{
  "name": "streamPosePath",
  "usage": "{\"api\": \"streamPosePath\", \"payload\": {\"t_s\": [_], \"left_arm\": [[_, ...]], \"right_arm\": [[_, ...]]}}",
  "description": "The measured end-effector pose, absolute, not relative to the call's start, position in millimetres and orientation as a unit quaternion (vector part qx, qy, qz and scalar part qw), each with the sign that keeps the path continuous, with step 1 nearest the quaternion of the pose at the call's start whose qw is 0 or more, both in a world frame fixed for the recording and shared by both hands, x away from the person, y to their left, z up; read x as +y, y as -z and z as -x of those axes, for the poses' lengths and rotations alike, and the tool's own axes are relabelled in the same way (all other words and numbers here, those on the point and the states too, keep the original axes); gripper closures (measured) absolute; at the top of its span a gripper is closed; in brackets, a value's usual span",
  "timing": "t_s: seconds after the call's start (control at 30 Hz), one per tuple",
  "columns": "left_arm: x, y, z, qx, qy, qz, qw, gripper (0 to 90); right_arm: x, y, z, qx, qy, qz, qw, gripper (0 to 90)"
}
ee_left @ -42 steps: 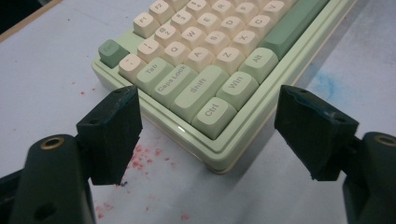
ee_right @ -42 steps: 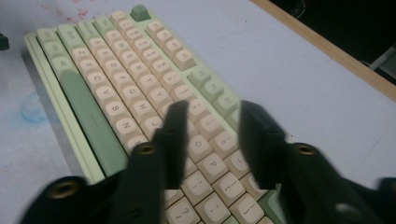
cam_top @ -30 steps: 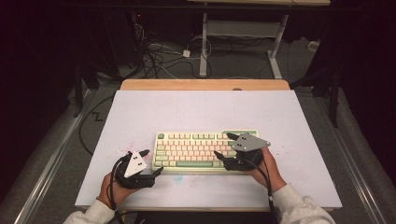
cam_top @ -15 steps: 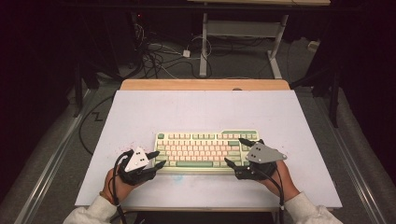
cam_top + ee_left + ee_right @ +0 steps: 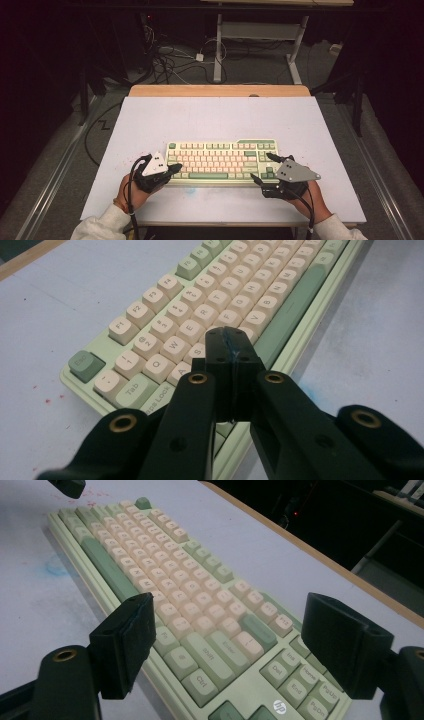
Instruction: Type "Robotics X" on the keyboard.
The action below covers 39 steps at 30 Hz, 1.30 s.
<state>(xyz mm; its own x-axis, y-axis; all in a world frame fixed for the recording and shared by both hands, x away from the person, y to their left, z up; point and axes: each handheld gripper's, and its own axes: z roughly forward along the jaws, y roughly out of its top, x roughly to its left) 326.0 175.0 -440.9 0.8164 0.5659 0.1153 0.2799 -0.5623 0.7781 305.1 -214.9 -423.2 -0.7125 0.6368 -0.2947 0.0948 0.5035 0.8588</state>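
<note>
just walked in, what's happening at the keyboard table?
A person holds a gripper in each hand at the two ends of a green and cream keyboard on the white table. The left gripper has just been closing and is now shut with nothing between its jaws, its tip over the keys at the keyboard's left end. The right gripper is open, its jaws spread above the right end near the Shift and Enter keys. The keyboard lies flat.
</note>
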Motion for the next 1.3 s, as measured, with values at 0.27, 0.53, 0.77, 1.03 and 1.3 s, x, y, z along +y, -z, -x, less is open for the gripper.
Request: {"api": "streamPosePath", "payload": {"t_s": [0.27, 0.53, 0.77, 1.03, 1.3], "left_arm": [[157, 439, -336, 0.237, -0.164, -0.873, 0.392, 87.9], [133, 440, -345, 0.222, -0.159, -0.883, 0.381, 87.9], [119, 443, -352, 0.212, -0.150, -0.890, 0.374, 88.0], [102, 448, -357, 0.201, -0.144, -0.898, 0.364, 87.9], [96, 450, -360, 0.198, -0.144, -0.901, 0.358, 87.9]], "right_arm": [[-219, 425, -303, 0.812, -0.441, -0.228, 0.306, 22.7], [-216, 428, -305, 0.816, -0.436, -0.227, 0.303, 22.7], [-216, 429, -305, 0.817, -0.435, -0.226, 0.303, 22.7], [-215, 432, -306, 0.818, -0.432, -0.230, 0.302, 22.4], [-212, 435, -305, 0.825, -0.426, -0.223, 0.297, 22.4]]}}
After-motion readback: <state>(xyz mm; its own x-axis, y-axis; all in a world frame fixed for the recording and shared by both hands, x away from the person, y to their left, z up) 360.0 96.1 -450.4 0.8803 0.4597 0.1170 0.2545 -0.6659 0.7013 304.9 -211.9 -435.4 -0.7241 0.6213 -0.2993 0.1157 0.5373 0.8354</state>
